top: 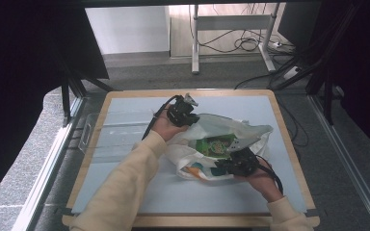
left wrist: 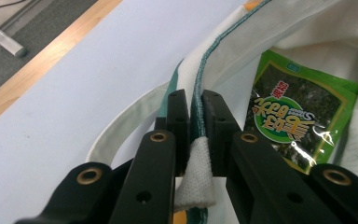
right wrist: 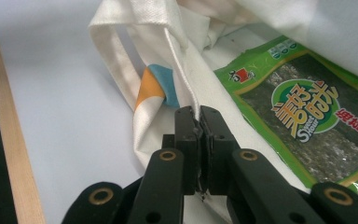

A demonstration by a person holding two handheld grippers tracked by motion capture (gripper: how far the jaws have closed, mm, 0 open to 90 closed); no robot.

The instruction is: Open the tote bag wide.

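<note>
A white cloth tote bag (top: 231,129) lies on the pale blue mat, its mouth held apart. Inside it rests a green snack packet (top: 215,145) with a round logo, also seen as the packet (left wrist: 303,116) and the packet (right wrist: 307,116). My left gripper (top: 189,117) is at the bag's far left rim, shut on the teal-stitched bag edge (left wrist: 196,100). My right gripper (top: 227,167) is at the near rim, shut on the white bag hem (right wrist: 186,88). A bag handle (right wrist: 116,56) loops loose beside an orange and blue print (right wrist: 156,86).
The mat (top: 125,144) covers a wooden-edged table (top: 94,139). A clear plastic tray (top: 89,130) hangs at the table's left side. Cables (top: 250,43) and desk legs lie on the floor beyond the far edge.
</note>
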